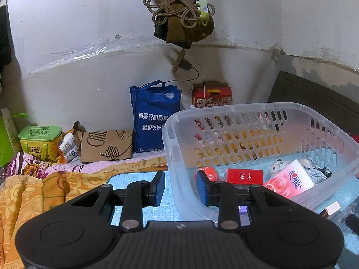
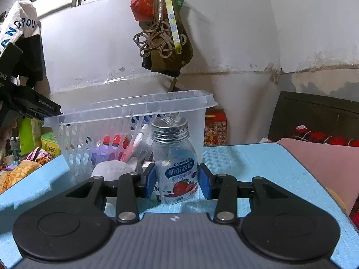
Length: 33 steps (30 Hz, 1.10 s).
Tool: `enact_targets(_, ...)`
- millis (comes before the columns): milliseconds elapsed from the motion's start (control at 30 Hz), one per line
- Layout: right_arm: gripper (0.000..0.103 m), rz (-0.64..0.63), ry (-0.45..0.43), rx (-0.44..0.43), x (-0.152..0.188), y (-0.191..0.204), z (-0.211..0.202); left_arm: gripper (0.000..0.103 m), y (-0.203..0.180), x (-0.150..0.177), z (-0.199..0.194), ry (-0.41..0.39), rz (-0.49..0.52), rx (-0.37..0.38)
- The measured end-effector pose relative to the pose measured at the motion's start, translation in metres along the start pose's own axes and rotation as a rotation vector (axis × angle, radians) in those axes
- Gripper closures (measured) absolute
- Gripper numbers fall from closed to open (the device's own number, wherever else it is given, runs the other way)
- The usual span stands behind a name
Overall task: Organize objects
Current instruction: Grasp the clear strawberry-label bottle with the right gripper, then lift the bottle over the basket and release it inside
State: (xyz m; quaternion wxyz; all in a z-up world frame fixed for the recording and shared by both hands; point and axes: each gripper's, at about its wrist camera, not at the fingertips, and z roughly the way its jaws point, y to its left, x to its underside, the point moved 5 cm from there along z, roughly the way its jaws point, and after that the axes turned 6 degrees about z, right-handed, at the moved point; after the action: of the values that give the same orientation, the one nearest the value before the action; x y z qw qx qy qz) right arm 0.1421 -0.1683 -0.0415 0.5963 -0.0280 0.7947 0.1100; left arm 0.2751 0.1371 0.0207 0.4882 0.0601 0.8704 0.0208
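Note:
A clear slotted plastic basket (image 1: 258, 112) stands on a light blue foam mat (image 1: 132, 179). In it lie a red box (image 1: 244, 176), a pink tissue pack (image 1: 289, 180) and a small pale figure (image 1: 278, 165). My left gripper (image 1: 180, 188) straddles the basket's near-left corner, one blue pad outside the wall and one inside, shut on the rim. The right wrist view shows the basket (image 2: 134, 105) from the other side, just behind a clear candy bottle (image 2: 172, 148) with a metal cap and strawberry label. My right gripper (image 2: 176, 181) is shut on that bottle, which stands upright.
Against the wall stand a blue shopping bag (image 1: 154, 116), a brown paper bag (image 1: 105, 148), a green box (image 1: 40, 141) and a red carton (image 1: 212, 96). An orange blanket (image 1: 33, 197) lies left. A bag with knotted cord (image 1: 179, 15) hangs overhead. A pink cushion (image 2: 325, 161) lies right.

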Motion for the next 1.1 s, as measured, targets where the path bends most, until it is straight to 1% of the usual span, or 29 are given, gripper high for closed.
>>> enact_targets(133, 0.059, -0.006, -0.021, 0.005, -0.001, 0.001, -0.004, 0.067, -0.001, -0.001, 0.000, -0.003, -0.001, -0.003)
enact_targets(200, 0.059, 0.010, -0.015, -0.014, -0.003, 0.000, -0.006, 0.067, 0.000, 0.000, 0.000, -0.007, -0.002, -0.005)
enact_targets(300, 0.059, 0.017, -0.038, -0.025, -0.011, -0.001, -0.012, 0.067, 0.000, 0.000, 0.000, -0.009, -0.004, -0.004)
enact_targets(367, 0.059, 0.022, -0.061, -0.037, -0.020, -0.002, -0.017, 0.067, 0.000, 0.000, 0.000, -0.009, -0.001, -0.008)
enact_targets(433, 0.059, 0.051, -0.092, -0.018, -0.035, -0.007, -0.022, 0.067, 0.000, 0.000, 0.001, -0.008, -0.001, -0.011)
enact_targets(533, 0.059, 0.044, -0.115, -0.008, -0.061, -0.011, -0.020, 0.067, 0.000, 0.001, 0.000, -0.007, -0.002, -0.014)
enact_targets(600, 0.059, 0.007, -0.129, -0.025, -0.079, -0.005, -0.014, 0.067, 0.000, 0.001, -0.001, -0.010, 0.000, -0.018)
enact_targets(633, 0.059, -0.009, -0.129, -0.048, -0.088, -0.001, -0.011, 0.067, 0.000, 0.001, -0.001, -0.010, 0.000, -0.018)
enact_targets(700, 0.059, -0.001, -0.136, -0.109, -0.107, 0.006, -0.005, 0.067, 0.000, 0.001, -0.001, -0.012, -0.001, -0.018)
enact_targets(767, 0.059, -0.006, -0.139, -0.141, -0.121, 0.017, 0.005, 0.067, 0.000, 0.001, -0.001, -0.011, 0.000, -0.018)
enact_targets(867, 0.059, -0.046, -0.144, -0.131, -0.133, 0.038, 0.030, 0.067, 0.000, 0.001, -0.001, -0.012, 0.000, -0.019)
enact_targets(933, 0.059, -0.066, -0.148, -0.080, -0.131, 0.048, 0.048, 0.067, -0.001, 0.001, -0.002, -0.013, 0.000, -0.020)
enact_targets(1000, 0.059, -0.100, -0.124, -0.066, -0.125, 0.055, 0.062, 0.067, -0.001, 0.001, -0.002, -0.012, -0.001, -0.018)
enact_targets(1033, 0.058, -0.110, -0.107, -0.063, -0.122, 0.058, 0.071, 0.067, -0.001, 0.001, -0.002, -0.011, -0.002, -0.017)
enact_targets(1067, 0.052, -0.123, -0.100, -0.062, -0.120, 0.061, 0.077, 0.067, -0.001, 0.001, -0.002, -0.010, -0.002, -0.017)
enact_targets(1100, 0.027, -0.142, -0.101, -0.056, -0.117, 0.062, 0.077, 0.067, 0.000, 0.001, -0.002, -0.011, -0.002, -0.017)
